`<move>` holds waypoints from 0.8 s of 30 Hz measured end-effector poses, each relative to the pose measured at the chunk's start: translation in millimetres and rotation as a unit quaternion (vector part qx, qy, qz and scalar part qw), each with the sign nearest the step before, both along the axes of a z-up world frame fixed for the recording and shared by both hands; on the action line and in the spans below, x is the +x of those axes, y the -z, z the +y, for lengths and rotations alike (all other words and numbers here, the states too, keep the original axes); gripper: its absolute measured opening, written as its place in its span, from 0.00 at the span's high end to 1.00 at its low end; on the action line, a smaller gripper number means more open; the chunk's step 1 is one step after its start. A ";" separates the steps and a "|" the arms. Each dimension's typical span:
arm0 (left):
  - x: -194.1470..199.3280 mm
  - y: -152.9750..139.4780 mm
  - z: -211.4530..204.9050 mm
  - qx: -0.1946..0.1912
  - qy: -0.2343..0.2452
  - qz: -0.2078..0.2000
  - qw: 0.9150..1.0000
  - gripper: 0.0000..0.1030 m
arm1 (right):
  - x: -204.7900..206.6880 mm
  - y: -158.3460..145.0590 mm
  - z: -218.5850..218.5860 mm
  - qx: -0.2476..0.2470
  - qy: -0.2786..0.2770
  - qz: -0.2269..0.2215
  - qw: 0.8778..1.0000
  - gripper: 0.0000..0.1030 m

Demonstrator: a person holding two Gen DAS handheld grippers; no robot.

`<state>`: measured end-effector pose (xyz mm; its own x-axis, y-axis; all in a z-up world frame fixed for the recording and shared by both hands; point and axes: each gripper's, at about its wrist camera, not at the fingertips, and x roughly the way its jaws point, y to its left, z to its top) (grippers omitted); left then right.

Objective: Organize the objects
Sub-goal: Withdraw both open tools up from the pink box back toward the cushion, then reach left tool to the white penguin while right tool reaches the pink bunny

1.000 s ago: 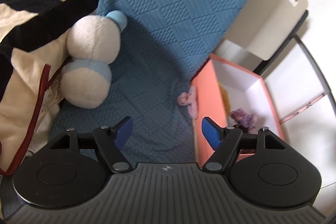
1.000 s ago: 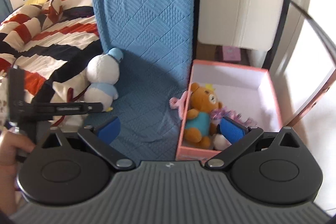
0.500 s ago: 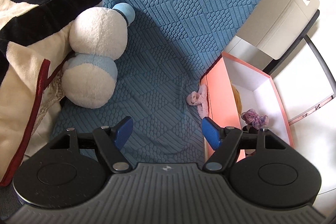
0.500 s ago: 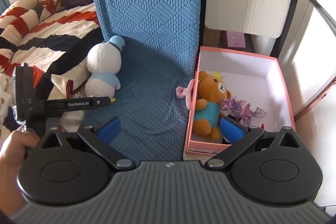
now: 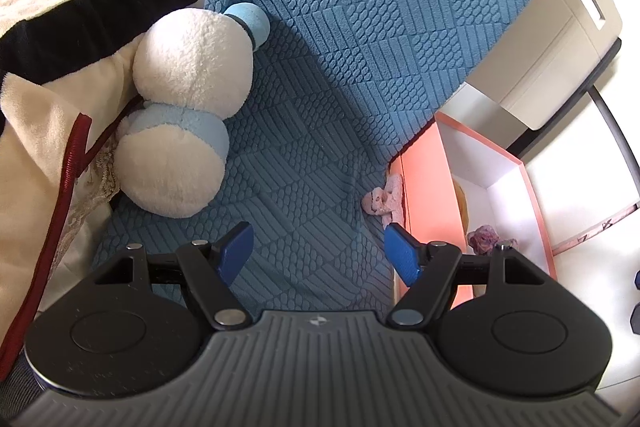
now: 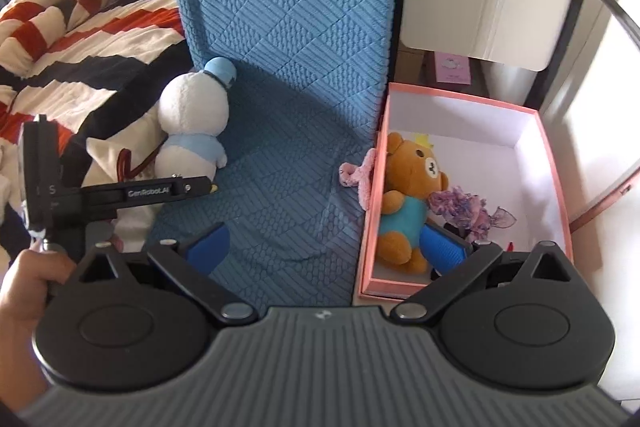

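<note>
I judge the job about half done: the bear and a purple frilly scrap already lie in the pink box on the right, while the duck on the left of the blue mat and the pink scrunchie just beside the box's left wall are still out. My left gripper and right gripper both stand wide and empty. The duck is round, fluffy plush, the mat quilted in ridged diamonds, the box stiff, straight-walled card.
</note>
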<state>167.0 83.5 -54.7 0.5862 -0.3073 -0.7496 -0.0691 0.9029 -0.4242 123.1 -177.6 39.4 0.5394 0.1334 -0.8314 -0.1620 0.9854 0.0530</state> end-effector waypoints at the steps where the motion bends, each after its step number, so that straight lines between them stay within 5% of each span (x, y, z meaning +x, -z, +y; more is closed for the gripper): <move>1: 1.8 1.4 0.8 -0.001 -0.002 0.001 1.000 0.26 | 1.8 1.1 0.7 0.001 0.002 0.001 1.000 0.00; 11: 23.6 20.8 8.2 0.013 -0.018 0.005 1.000 0.26 | 23.7 21.7 15.3 -0.014 0.000 0.003 1.000 0.00; 24: 74.4 43.7 19.0 0.118 -0.023 -0.005 0.993 0.26 | 82.9 99.4 29.0 0.008 0.024 0.044 0.999 0.00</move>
<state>241.4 102.5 -98.4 0.6035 -0.0954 -0.7916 -0.1104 0.9733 -0.2015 206.0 -148.5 -60.0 0.4703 0.1232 -0.8739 -0.1084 0.9908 0.0814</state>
